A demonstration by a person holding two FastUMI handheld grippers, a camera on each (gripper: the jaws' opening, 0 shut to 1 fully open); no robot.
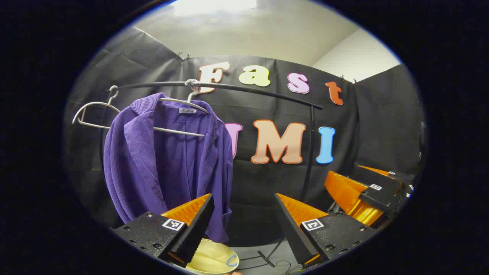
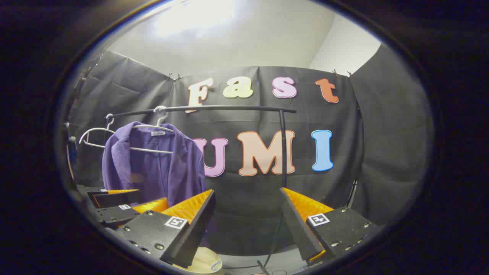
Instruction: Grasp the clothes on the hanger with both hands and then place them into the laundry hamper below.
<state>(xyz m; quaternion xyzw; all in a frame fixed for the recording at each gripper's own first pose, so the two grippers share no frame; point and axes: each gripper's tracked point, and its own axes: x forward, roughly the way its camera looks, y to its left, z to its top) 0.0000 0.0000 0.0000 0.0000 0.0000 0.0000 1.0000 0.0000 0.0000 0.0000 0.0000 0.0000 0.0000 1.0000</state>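
A purple ribbed jacket [image 1: 164, 164] hangs on a white hanger [image 1: 183, 131] from a black rail [image 1: 244, 88], left of centre in the left gripper view. My left gripper [image 1: 243, 196] is open and empty, its left finger overlapping the jacket's lower hem in the image. A pale yellow hamper [image 1: 214, 260] sits below the jacket. In the right gripper view the jacket [image 2: 153, 168] hangs farther off at the left, above the hamper [image 2: 206, 263]. My right gripper [image 2: 247, 191] is open and empty, to the right of the jacket. The left gripper [image 2: 153, 195] shows at lower left.
An empty white hanger [image 1: 91, 112] hangs at the rail's left end. The rail's black upright post [image 1: 311, 152] stands right of the jacket. Cables [image 1: 267, 259] lie on the grey floor. The right gripper [image 1: 344, 170] sits at the right edge.
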